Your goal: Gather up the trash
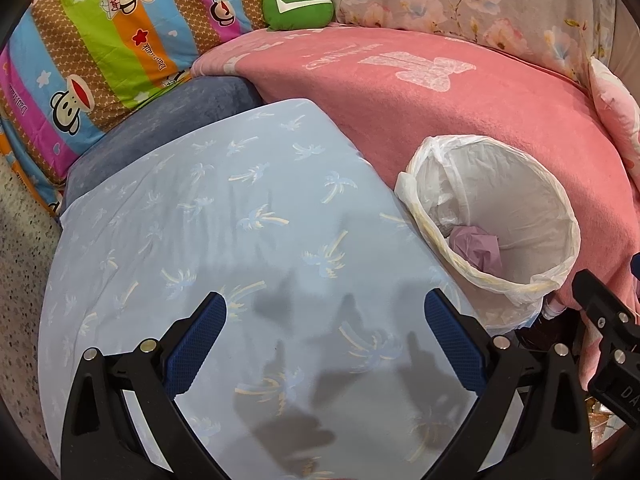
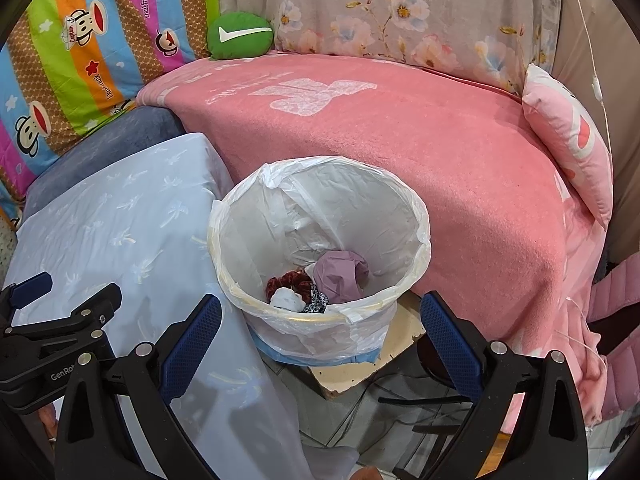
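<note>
We hold both grippers spread wide with nothing between their blue pads. Our left gripper (image 1: 325, 330) hangs over the table (image 1: 200, 220), which is draped in a pale blue cloth printed with palm trees; only shadows lie on the cloth beneath it. Our right gripper (image 2: 320, 334) hovers just over the near rim of the trash bin (image 2: 416, 240), which stands on a flat board (image 2: 360, 368) off the table's right edge, touching the hanging cloth on one side and close against the pink blanket (image 2: 440, 160) on the other.

The bin is lined with a white plastic bag (image 2: 352, 196) folded over its rim. In its bottom lie a crumpled mauve wad (image 2: 340, 276), a dark red ruffled piece (image 2: 290, 282), a small white crumple (image 2: 286, 300) and a scrap with a black-and-white pattern (image 2: 318, 300), all bunched together toward the near wall. From the left wrist view only the mauve wad shows.

Past the table's far edge a grey-blue cushion (image 1: 168, 112) sits against a striped cartoon-monkey quilt (image 1: 80, 60). A green round pillow (image 2: 240, 34) rests at the back of the blanket, and a pink pillow (image 2: 568, 136) leans at its right end
</note>
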`<state>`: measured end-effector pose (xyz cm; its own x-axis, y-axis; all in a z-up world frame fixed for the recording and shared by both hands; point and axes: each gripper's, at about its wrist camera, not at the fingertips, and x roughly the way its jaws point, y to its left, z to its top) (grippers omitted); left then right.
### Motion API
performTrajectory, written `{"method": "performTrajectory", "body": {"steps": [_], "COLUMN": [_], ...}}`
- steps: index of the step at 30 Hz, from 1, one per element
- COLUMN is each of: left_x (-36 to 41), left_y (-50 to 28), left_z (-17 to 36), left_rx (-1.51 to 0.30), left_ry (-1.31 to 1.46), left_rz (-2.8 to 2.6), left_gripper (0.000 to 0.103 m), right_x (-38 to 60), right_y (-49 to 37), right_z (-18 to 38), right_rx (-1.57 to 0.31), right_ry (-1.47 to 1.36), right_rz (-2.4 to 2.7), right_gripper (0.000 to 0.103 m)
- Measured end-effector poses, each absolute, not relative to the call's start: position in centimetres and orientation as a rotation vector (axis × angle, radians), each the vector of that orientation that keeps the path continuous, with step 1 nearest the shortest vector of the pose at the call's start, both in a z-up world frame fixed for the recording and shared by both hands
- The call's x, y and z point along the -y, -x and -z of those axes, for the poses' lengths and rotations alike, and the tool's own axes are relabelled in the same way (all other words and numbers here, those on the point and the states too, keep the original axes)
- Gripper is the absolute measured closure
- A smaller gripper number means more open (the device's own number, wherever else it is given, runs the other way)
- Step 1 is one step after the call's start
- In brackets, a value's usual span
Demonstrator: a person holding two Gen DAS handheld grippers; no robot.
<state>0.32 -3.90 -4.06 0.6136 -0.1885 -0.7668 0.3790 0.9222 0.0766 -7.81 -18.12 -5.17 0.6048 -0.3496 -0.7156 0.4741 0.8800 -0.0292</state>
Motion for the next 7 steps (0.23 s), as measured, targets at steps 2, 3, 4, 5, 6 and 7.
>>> {"method": "performTrajectory", "body": {"steps": [2, 3, 4, 5, 6, 7], "left_x": [3.86, 3.95, 3.98, 3.95, 3.94, 3.9], "left_y": [-0.27, -0.22, -0.19, -0.21, -0.2, -0.18], "left_z": [4.09, 4.17, 4.2, 4.26, 4.27, 4.27], "left_rx": [-0.847, -0.846, -0.847, -0.849, -0.851, -0.852], "left_ry": [-0.248, -0.252, -0.255, -0.258, -0.257, -0.255], "left_rz": [0.332, 0.333, 0.334, 0.336, 0.336, 0.337], "left_gripper": [0.008, 0.008, 0.008, 0.008, 0.008, 0.008], "right_x": [18.1, 18.15, 18.16, 18.12, 18.12, 18.08], "right_y": [7.83, 7.83, 7.82, 7.83, 7.8, 7.79], "right_z": [5.19, 5.17, 5.13, 5.15, 5.07, 5.07], "right_rx": [-0.787, -0.787, -0.787, -0.787, -0.787, -0.787], "right_ry": [-0.171, -0.172, -0.175, -0.177, -0.177, -0.176], "right_rz": [0.48, 0.479, 0.477, 0.475, 0.474, 0.473], "right_gripper": [0.006, 0.006, 0.006, 0.006, 0.006, 0.006]}}
